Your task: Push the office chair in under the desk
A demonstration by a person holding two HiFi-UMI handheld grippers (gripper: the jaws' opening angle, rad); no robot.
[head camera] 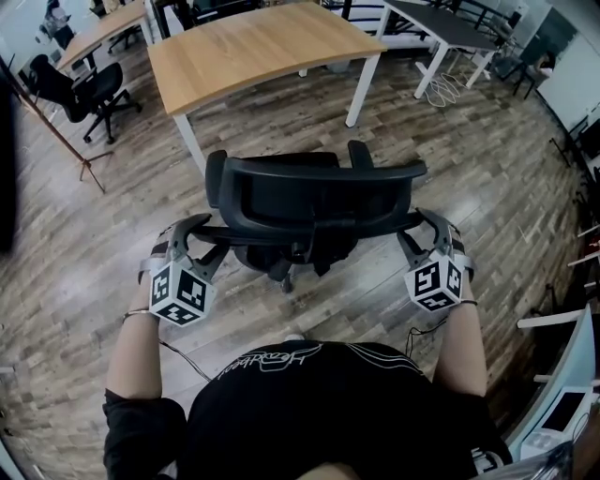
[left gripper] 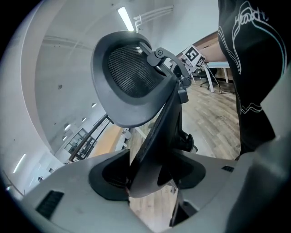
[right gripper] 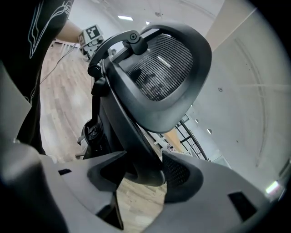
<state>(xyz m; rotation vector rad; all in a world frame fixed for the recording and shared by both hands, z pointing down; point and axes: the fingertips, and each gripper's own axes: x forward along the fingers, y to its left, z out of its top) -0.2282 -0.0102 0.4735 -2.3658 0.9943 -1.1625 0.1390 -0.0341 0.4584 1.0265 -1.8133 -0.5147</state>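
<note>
**Head view.** One black office chair [head camera: 314, 202] on the wooden floor [head camera: 487, 169], just off the near edge of the one pale-topped desk [head camera: 253, 47], apart from it and not under it, back turned to the person. Two grippers: left gripper [head camera: 202, 242] on the left end of the chair's rear bar [head camera: 309, 232], right gripper [head camera: 424, 234] on the right end. Two marker cubes, left cube [head camera: 178, 292] and right cube [head camera: 434, 284]. Chair base mostly hidden below seat and back. Past the desk's far left corner, one second chair [head camera: 94, 89]. Past the far right corner, one dark table [head camera: 441, 23], cut off by the frame.

**Left gripper view.** Left gripper [left gripper: 150, 175] pinching the office chair's dark bar, both jaws pressed against it. One mesh back [left gripper: 132, 77] above. Right cube [left gripper: 193, 55] small in the distance. Person's black shirt [left gripper: 250, 59] cut off at the right.

**Right gripper view.** Right gripper [right gripper: 141, 170] likewise closed on the bar, held between both pads. Mesh back [right gripper: 163, 73] above, left cube [right gripper: 92, 32] far off. Desk hard to make out in both gripper views
</note>
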